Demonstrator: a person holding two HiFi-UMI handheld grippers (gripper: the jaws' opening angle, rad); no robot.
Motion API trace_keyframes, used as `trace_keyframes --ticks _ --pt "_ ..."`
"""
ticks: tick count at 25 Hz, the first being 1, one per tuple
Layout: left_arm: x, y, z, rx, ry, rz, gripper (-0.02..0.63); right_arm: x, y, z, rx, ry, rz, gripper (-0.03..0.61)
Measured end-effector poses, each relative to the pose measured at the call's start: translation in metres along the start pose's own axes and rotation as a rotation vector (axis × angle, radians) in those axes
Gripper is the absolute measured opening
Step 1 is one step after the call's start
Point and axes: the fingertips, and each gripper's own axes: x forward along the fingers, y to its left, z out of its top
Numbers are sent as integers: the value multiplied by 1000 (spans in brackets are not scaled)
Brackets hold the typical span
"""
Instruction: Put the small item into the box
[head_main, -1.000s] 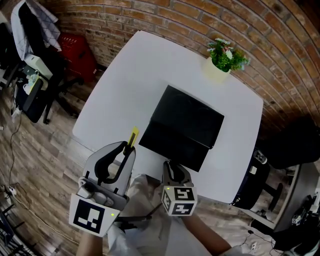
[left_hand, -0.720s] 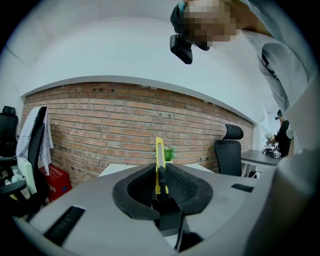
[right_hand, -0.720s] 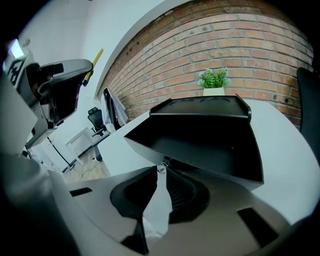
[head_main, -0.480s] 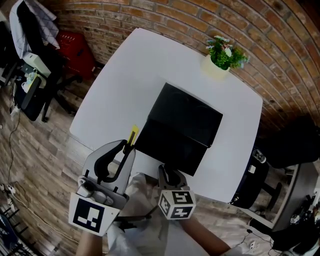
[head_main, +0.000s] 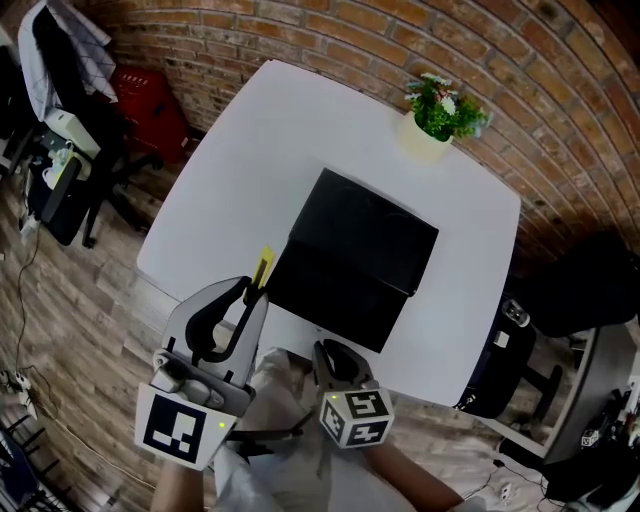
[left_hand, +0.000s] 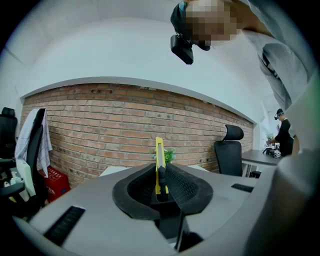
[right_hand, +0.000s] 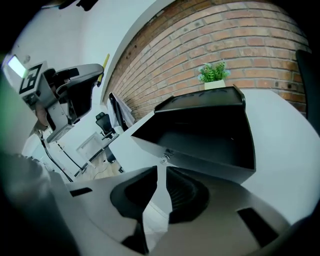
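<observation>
Yellow small item (head_main: 264, 268) sits clamped in the left gripper (head_main: 252, 292), lower left. Right gripper (head_main: 333, 352) has its jaws slightly apart, facing the black box (head_main: 360, 250).

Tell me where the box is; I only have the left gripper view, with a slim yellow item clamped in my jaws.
Observer: In the head view, the black rectangular box sits on the white table, ahead and to the right of the left gripper and its slim yellow item.
Operator: Is it open?
Observer: Yes. The right gripper view looks straight into its dark, open interior.
Operator: Is my right gripper free?
Observer: The right gripper has its jaws apart, with only the white table showing between them.
</observation>
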Motion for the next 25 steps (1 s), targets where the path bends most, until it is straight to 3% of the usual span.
trace_keyframes --ticks 8,21,25 --pt "2 -15 26 31 -45 -9 77 -36 3 58 -94 -172 29 64" --pt "-1 -44 76 100 -130 -44 77 -125 -43 194 -266 -548 -155 60" --pt "-5 -50 87 111 -150 -44 77 -151 -50 220 -263 -617 -193 60"
